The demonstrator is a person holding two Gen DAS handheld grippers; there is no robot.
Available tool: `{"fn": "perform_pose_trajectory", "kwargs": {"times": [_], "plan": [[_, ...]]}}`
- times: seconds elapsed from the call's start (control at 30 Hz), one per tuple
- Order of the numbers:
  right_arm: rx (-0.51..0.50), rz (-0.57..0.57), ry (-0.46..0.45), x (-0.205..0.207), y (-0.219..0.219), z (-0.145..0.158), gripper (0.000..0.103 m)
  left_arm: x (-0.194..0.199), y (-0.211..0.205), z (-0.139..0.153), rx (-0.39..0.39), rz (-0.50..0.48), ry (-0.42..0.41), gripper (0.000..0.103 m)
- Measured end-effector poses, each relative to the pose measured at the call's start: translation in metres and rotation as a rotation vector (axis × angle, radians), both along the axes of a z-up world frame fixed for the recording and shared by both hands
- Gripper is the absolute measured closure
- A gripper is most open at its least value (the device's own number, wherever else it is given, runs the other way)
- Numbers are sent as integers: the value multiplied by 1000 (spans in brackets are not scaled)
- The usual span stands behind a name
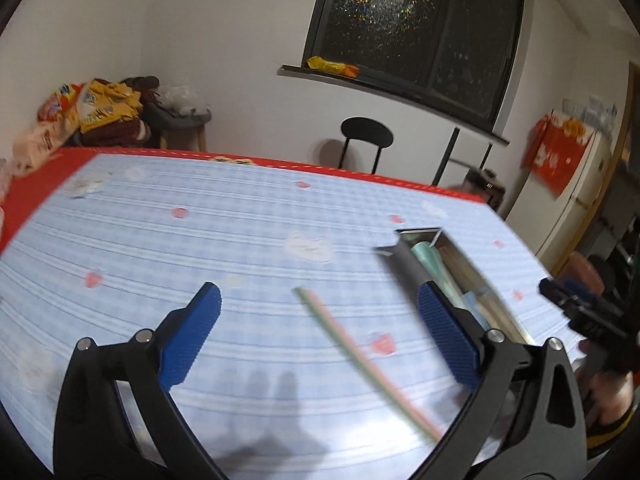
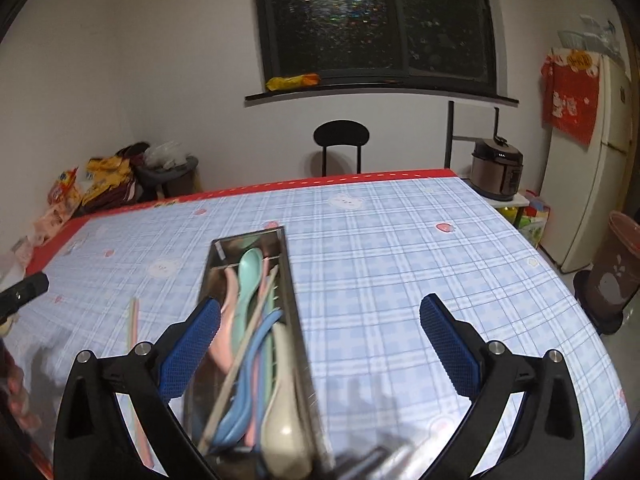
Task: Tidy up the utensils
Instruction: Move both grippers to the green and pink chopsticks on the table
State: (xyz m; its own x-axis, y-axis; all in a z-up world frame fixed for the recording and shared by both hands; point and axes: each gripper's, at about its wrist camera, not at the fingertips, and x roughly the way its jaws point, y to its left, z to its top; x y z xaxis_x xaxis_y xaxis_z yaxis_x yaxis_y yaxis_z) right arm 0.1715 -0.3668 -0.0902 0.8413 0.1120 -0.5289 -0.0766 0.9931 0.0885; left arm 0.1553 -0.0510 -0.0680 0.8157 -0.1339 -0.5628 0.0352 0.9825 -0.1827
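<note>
A long steel utensil tray [image 2: 291, 280] lies on the blue checked tablecloth, under the left finger of my right gripper [image 2: 320, 308]. The tray holds a mint spoon [image 2: 250, 276], a blue spoon [image 2: 256, 360], a beige spoon [image 2: 284, 412], a pink one and chopsticks. My right gripper is open and empty. A pink and green pair of chopsticks [image 1: 360, 356] lies loose on the cloth, between the wide-open fingers of my left gripper [image 1: 318, 294], untouched. The same chopsticks [image 2: 134, 320] show left of the tray. In the left wrist view the tray [image 1: 460, 256] is partly hidden behind the right finger.
The table's red far edge [image 2: 320, 182] has a black chair [image 2: 341, 136] behind it. A rice cooker [image 2: 496, 168], a fridge [image 2: 588, 184] and a brown bin [image 2: 616, 272] stand to the right. Bags and clothes [image 1: 92, 112] are heaped at the far left.
</note>
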Motion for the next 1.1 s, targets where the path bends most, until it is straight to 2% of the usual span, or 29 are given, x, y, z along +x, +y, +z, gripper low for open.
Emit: {"fn": "perform_pose_trajectory", "kwargs": {"times": [0.13, 0.17, 0.2, 0.3, 0.33, 0.4, 0.5, 0.67, 0.9, 1.1], "plan": [[-36, 101, 30, -7, 28, 2, 7, -9, 25, -3, 25, 4, 21, 6], [-40, 140, 43, -8, 38, 3, 12, -11, 32, -4, 25, 9, 27, 6], [-44, 168, 55, -9, 46, 3, 23, -13, 37, -5, 23, 13, 30, 6], [-64, 282, 108, -8, 76, 3, 47, -20, 54, -9, 14, 23, 43, 6], [-87, 339, 129, -8, 91, 3, 51, -23, 58, -11, 13, 23, 47, 6], [-149, 409, 167, -6, 117, 2, 70, -26, 62, -13, 12, 16, 54, 6], [-258, 469, 240, 3, 155, -9, 90, -31, 65, -17, 5, -6, 61, 6], [-409, 491, 332, 14, 190, -38, 93, -42, 69, -22, 5, -54, 66, 7], [-450, 506, 395, 7, 202, -53, 93, -49, 79, -32, -12, -91, 83, 13], [-443, 493, 425, 9, 204, -57, 93, -50, 79, -38, -39, -120, 91, 14]]}}
